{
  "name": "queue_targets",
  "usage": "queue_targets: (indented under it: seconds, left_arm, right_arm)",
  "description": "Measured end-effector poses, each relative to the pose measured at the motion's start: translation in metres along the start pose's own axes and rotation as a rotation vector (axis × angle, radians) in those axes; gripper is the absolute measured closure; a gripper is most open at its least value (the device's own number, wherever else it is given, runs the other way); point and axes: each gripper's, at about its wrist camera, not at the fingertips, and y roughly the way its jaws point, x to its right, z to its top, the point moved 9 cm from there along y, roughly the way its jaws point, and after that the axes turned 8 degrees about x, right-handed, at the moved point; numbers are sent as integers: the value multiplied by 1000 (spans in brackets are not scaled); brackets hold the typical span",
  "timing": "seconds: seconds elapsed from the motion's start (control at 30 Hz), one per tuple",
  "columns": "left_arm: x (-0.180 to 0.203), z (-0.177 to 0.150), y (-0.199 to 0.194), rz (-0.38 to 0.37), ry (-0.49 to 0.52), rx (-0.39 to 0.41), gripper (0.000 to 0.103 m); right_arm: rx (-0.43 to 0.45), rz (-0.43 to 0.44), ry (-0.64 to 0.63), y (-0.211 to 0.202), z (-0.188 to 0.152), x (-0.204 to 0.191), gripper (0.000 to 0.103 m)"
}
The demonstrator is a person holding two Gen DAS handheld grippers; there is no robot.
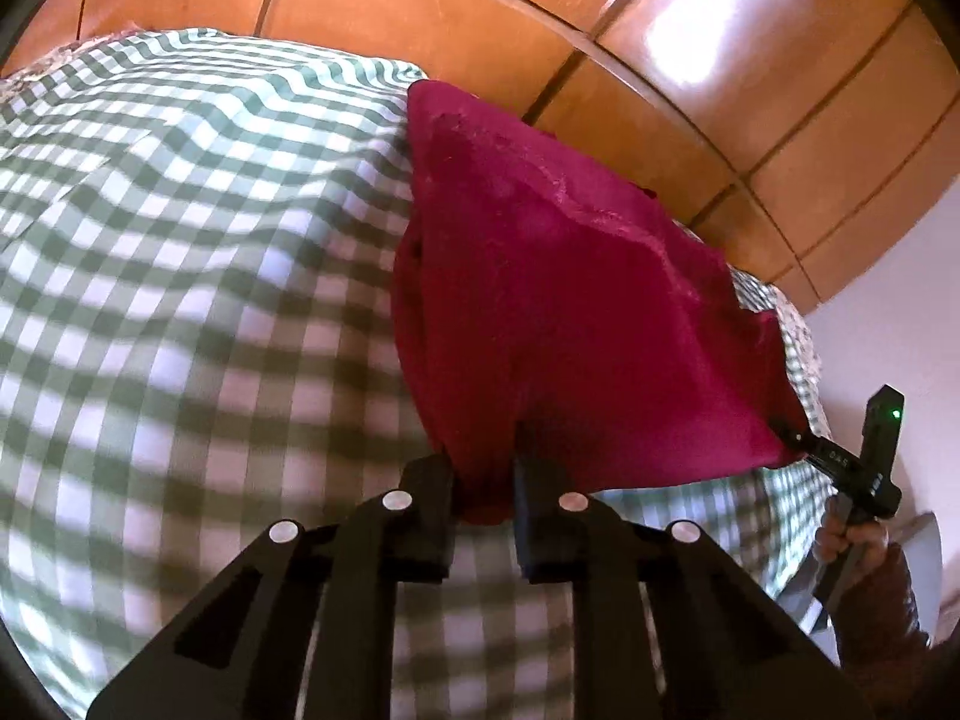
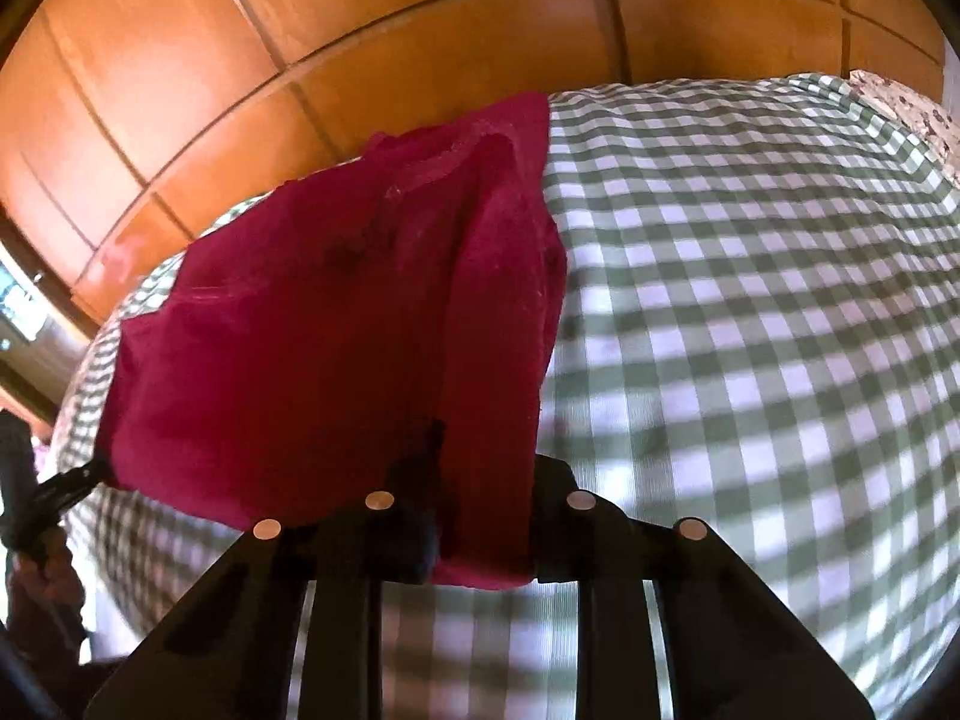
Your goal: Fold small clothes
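Note:
A small dark red garment (image 1: 558, 312) hangs stretched between my two grippers above a bed with a green and white checked cover (image 1: 180, 276). My left gripper (image 1: 483, 480) is shut on one lower corner of the garment. My right gripper (image 2: 486, 516) is shut on the other corner of the garment (image 2: 336, 336). The right gripper also shows at the far right of the left wrist view (image 1: 792, 438), pinching the cloth's edge. The left gripper shows at the left edge of the right wrist view (image 2: 90, 474), holding the cloth's corner.
The checked cover (image 2: 750, 312) spreads over the whole bed below. Wooden wardrobe doors (image 1: 600, 30) stand behind the bed, also in the right wrist view (image 2: 300, 30). A white wall (image 1: 888, 330) is at the right. A flowered cloth (image 2: 900, 102) lies at the bed's far right corner.

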Motion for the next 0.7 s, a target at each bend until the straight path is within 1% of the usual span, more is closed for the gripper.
queue_targets:
  seconds: [0.1, 0.23, 0.3, 0.33, 0.4, 0.43, 0.47, 0.5, 0.6, 0.63, 0.7]
  left_arm:
    - [2, -28, -17, -19, 6, -35, 89]
    - [6, -73, -47, -61, -15, -82, 89]
    - [5, -88, -57, -64, -29, -100, 88]
    - [6, -92, -60, -61, -25, -101, 84]
    - [4, -89, -65, -46, -28, -84, 70]
    - [3, -80, -68, -51, -37, -57, 60]
    - [1, -72, -70, -45, -41, -31, 54]
    - [-2, -63, -70, -31, -46, -7, 53]
    - [-9, -34, -61, -18, -55, 41, 53]
    - [-8, -24, -55, -3, -52, 57, 53]
    - [-5, -10, -43, -9, -41, 59, 53]
  right_arm:
    - [-31, 8, -22, -21, -24, 0, 83]
    - [-94, 16, -37, -56, -68, 4, 84]
    - [-130, 25, -49, -69, -86, 5, 84]
    - [-151, 26, -58, -77, -95, 5, 84]
    - [-159, 13, -74, -84, -99, 7, 76]
    - [-143, -10, -86, -87, -95, 9, 62]
    - [-119, -27, -87, -89, -88, 11, 45]
    - [-92, -44, -82, -90, -80, 14, 39]
    - [3, -108, -64, -84, -44, 24, 38]
    - [19, -125, -62, -79, -36, 28, 38]
    - [36, -148, -57, -66, -23, 31, 38]
